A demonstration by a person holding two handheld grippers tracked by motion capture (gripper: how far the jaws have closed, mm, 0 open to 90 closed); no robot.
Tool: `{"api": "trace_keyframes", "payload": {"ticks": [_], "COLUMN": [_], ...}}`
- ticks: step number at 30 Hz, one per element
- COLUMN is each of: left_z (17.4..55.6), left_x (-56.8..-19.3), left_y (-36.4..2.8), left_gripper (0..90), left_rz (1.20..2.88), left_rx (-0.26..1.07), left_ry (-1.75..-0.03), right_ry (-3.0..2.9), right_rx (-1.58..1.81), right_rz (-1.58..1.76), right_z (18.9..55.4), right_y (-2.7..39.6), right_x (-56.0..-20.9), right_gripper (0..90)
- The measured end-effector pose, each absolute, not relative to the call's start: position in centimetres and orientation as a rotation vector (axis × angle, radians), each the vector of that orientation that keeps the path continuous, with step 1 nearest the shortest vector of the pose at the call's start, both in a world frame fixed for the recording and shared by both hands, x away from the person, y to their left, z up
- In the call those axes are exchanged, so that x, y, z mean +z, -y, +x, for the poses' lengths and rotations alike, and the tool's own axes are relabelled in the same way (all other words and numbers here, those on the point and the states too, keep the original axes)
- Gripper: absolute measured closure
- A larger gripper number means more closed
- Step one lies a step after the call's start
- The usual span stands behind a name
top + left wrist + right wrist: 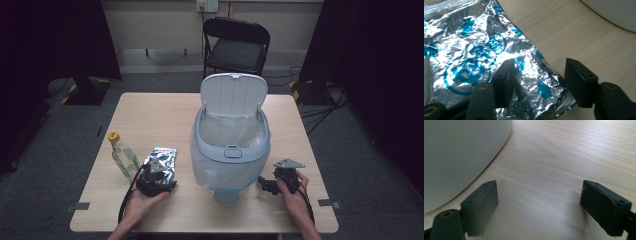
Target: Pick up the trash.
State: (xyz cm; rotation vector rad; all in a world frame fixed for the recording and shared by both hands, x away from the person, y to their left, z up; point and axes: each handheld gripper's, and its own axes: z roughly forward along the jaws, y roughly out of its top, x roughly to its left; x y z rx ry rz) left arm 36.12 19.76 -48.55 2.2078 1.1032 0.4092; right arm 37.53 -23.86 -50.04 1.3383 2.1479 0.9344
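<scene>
A crumpled silver foil bag with blue print lies flat on the wooden table, left of the bin. My left gripper sits at its near end. In the left gripper view the bag spreads ahead, and my left gripper stands open astride its near corner, one jaw resting over the foil, the other at the foil's edge. My right gripper rests low on the table right of the bin. Its jaws are spread wide over bare wood, holding nothing.
A pale blue bin with a plastic liner stands mid-table, its white lid raised; its wall is close to the right gripper's left. A clear bottle with a yellow cap stands left of the bag. A folding chair is behind the table.
</scene>
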Motion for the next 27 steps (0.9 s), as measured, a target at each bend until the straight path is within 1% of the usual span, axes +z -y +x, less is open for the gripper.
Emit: {"api": "trace_keyframes", "payload": {"ticks": [1,2,3,5,7,10,11,14,19,23,27], "left_z": [36.2,36.3,36.4,36.4,36.6,36.8,36.9,36.9,37.1,37.2,37.6], "left_x": [-48.6,-48.5,-48.5,-48.5,-48.4,-48.5,-48.4,-48.4,-48.4,-48.4,-48.9], "left_y": [-19.9,-19.9,-19.9,-20.0,-20.3,-20.7,-20.8,-20.6,-20.9,-21.1,-22.2], "left_gripper": [52.3,52.7,55.9,57.5,62.0,71.5,73.0,73.7,84.5,87.1,87.9], "left_rz": [2.206,2.212,2.212,2.195,2.213,2.191,2.201,2.192,2.194,2.176,2.084], "left_rx": [0.405,0.403,0.399,0.398,0.4,0.39,0.391,0.393,0.382,0.359,0.255], "left_ry": [-1.095,-1.091,-1.099,-1.119,-1.103,-1.12,-1.118,-1.131,-1.134,-1.153,-1.151], "right_ry": [-2.148,-2.148,-2.148,-2.148,-2.147,-2.147,-2.147,-2.148,-2.148,-2.147,-2.147], "right_rx": [0.934,0.934,0.934,0.934,0.933,0.933,0.933,0.934,0.934,0.933,0.933], "right_rz": [1.337,1.339,1.339,1.338,1.339,1.338,1.339,1.338,1.338,1.339,1.339], "right_z": [37.5,37.5,37.5,37.5,37.5,37.5,37.5,37.5,37.5,37.5,37.5], "right_y": [23.9,23.9,23.9,23.9,23.9,23.9,23.9,23.9,23.9,23.9,23.9], "right_x": [-50.0,-50.0,-50.0,-50.0,-50.0,-50.0,-50.0,-50.0,-50.0,-50.0,-50.0], "right_gripper": [13.7,13.7,13.7,13.7,13.7,13.7,13.7,13.7,13.7,13.7,13.7]}}
